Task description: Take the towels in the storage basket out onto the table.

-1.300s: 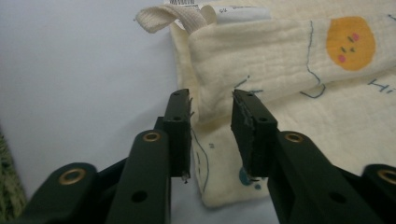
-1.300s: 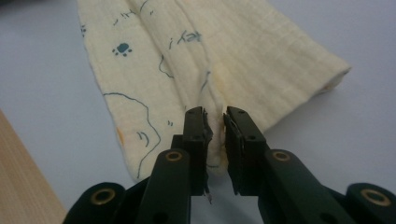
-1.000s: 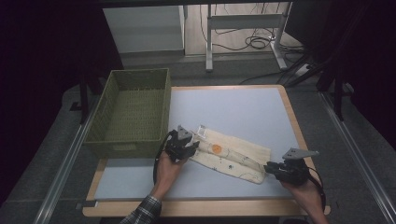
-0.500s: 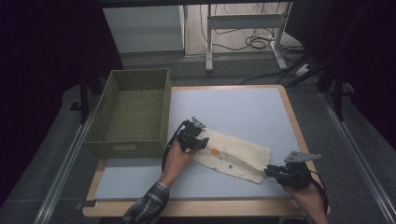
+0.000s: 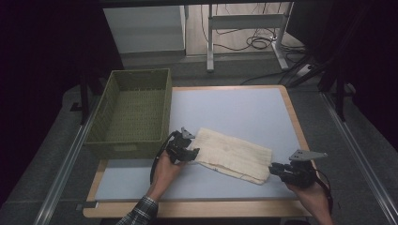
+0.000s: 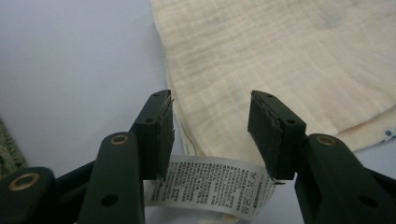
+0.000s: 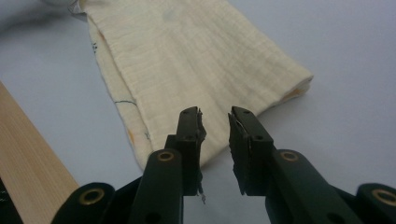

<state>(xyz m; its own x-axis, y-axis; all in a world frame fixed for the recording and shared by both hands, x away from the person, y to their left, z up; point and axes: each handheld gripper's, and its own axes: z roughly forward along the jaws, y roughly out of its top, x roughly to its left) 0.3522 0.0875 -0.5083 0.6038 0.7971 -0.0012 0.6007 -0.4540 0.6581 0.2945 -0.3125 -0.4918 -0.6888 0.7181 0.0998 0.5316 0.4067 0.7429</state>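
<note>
A folded cream cloth lies near the front of the pale blue table top. My left gripper is at the cloth's left end. In the left gripper view, the left gripper is open and its jaws have just been opening. The cloth edge and its white care label lie under the gap, with no pad pressing on them. My right gripper is at the cloth's right end. In the right gripper view, the right gripper hangs over the cloth with a narrow gap between its jaws and nothing pinched.
A green woven basket stands along the table's left side, close behind the left hand. The table's wooden rim runs just beside the right gripper. Beyond the table are a desk frame and cables on the floor.
The cloth's printed face with orange marks has been covered; a plain cream side now faces up. The left gripper swung out over the cloth, came back to its left end, and its jaws widened.
</note>
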